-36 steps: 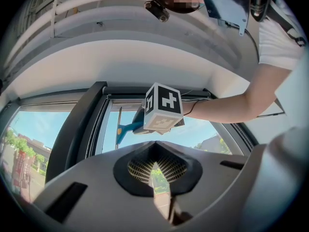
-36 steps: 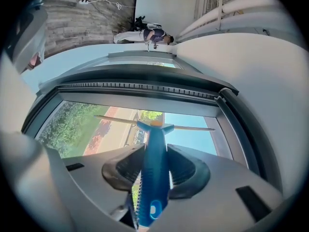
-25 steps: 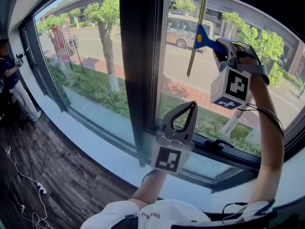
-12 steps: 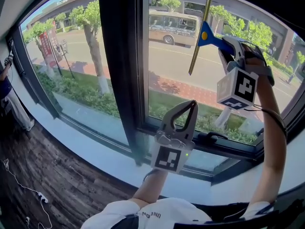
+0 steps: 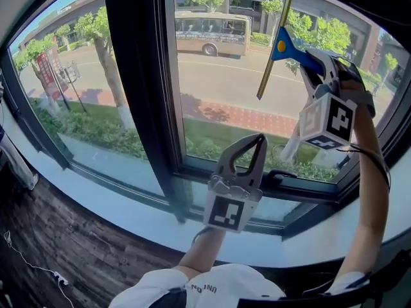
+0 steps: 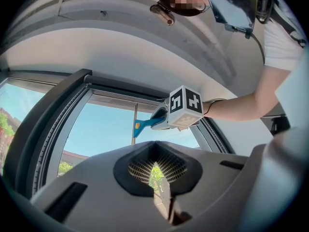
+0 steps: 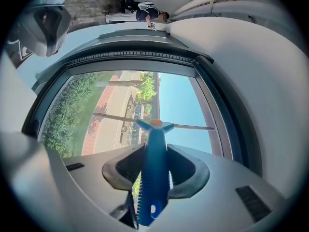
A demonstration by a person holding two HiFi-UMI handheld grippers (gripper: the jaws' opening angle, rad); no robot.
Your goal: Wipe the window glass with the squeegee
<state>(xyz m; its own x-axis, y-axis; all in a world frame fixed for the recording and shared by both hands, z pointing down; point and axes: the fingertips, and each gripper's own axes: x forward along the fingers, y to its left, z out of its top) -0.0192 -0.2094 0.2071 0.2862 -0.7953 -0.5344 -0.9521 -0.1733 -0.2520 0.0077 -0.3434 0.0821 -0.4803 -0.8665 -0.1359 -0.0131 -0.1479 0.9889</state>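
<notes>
right gripper view: jaws clamp the squeegee (image 7: 154, 178).

A bright window bay over a sunlit street.

We look through broad, clear window glass (image 5: 218, 76) set in a black metal frame with a thick upright post (image 5: 131, 76). Below it are a pale white sill (image 5: 115, 205) and a dark wood plank floor (image 5: 51, 236). Outside in strong daylight we see a beige bus (image 5: 212, 34), green trees (image 5: 96, 24) and red brick pavement (image 5: 244, 117). Above the frame there is a plain white surface (image 6: 120, 57).
</notes>
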